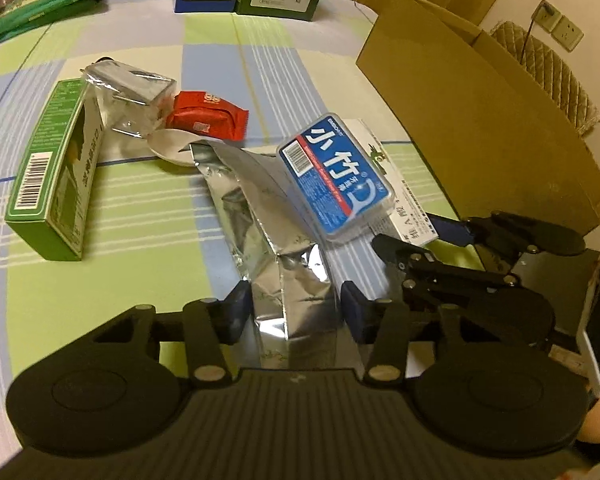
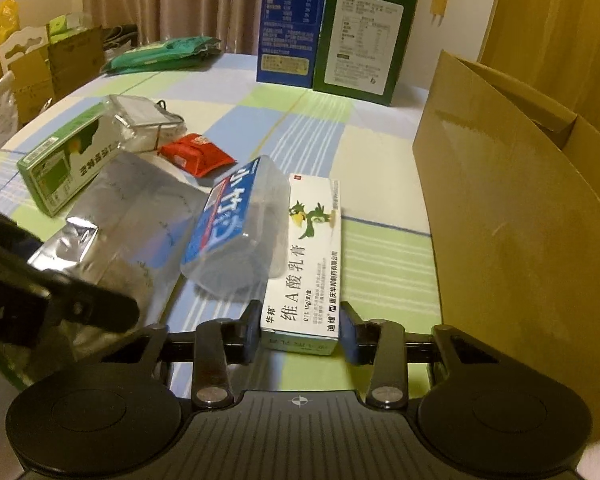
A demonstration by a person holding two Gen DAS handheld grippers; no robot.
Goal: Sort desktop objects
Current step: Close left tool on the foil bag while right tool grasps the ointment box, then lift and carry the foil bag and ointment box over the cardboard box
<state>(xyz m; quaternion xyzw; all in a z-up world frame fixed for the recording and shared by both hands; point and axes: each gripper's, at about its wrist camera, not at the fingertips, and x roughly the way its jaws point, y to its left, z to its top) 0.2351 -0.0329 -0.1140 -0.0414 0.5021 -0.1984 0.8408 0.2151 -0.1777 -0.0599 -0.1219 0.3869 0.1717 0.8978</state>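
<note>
My left gripper (image 1: 296,312) is shut on the near end of a crumpled silver foil bag (image 1: 268,232), a pad against each side. A clear box with a blue label (image 1: 336,176) leans on that bag and on a white ointment box (image 1: 408,208). In the right wrist view my right gripper (image 2: 300,330) is shut on the near end of the white ointment box (image 2: 308,264), which lies flat on the checked tablecloth (image 2: 380,248). The blue-label box (image 2: 236,220) rests tilted against its left side. The foil bag (image 2: 132,216) lies further left.
An open brown cardboard box (image 2: 520,220) stands close on the right. A green carton (image 1: 56,176), a clear plastic pack (image 1: 132,88) and a red packet (image 1: 206,114) lie to the left. Tall blue (image 2: 288,24) and green (image 2: 364,40) cartons stand at the back beside a green wipes pack (image 2: 160,54).
</note>
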